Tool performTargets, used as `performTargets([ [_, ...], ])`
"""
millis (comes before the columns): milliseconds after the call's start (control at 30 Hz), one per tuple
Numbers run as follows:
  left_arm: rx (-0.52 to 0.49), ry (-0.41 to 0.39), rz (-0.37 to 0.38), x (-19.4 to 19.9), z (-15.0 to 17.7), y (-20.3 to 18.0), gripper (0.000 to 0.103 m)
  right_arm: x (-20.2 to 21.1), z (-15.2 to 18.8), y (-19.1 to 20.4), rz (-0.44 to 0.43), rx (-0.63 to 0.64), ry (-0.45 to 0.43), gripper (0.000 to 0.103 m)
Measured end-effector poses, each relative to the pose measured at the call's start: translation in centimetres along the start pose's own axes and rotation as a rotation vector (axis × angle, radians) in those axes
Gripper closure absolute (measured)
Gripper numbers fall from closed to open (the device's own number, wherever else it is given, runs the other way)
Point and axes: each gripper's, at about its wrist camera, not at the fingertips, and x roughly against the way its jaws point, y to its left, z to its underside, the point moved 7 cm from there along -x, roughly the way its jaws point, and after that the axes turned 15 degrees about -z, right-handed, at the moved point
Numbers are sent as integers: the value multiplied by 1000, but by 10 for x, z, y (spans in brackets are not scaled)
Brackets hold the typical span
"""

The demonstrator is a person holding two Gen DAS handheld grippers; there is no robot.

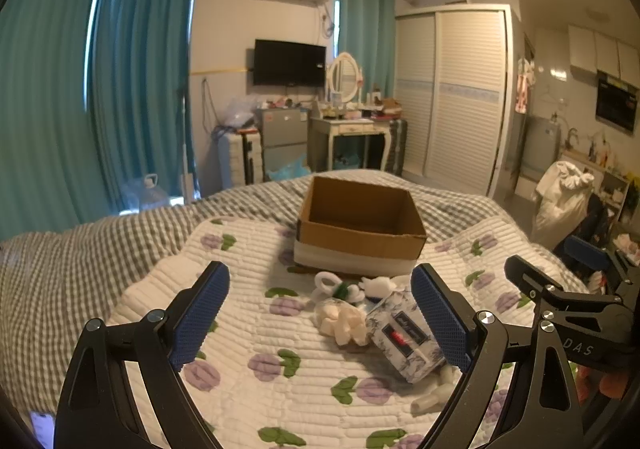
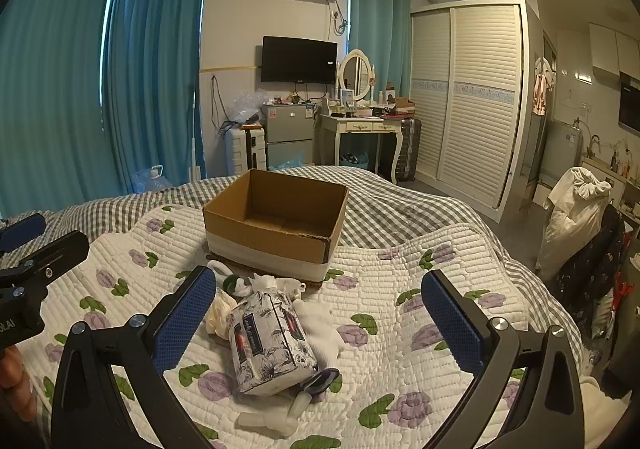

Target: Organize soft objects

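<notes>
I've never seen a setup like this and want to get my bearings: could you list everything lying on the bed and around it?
open brown cardboard box: one, white band at its base, on the quilt, nothing visible inside
floral-printed soft tissue pack: one, white and grey, in front of the box
cream crumpled soft bundle: one, left of the tissue pack
white and green soft toy: one, just before the box
white quilted bedspread with purple flowers: one, over a grey checked sheet
teal curtains: along the far wall
black television: one, wall-mounted
left gripper: fingers open, above the pile
right gripper: fingers open, above the tissue pack
</notes>
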Motion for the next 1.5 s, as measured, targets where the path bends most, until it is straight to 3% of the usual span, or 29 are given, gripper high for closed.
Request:
performTargets([
  [1500,5,9,11,-2,6,0,9,-1,1,-2,-4,-1,8,0],
])
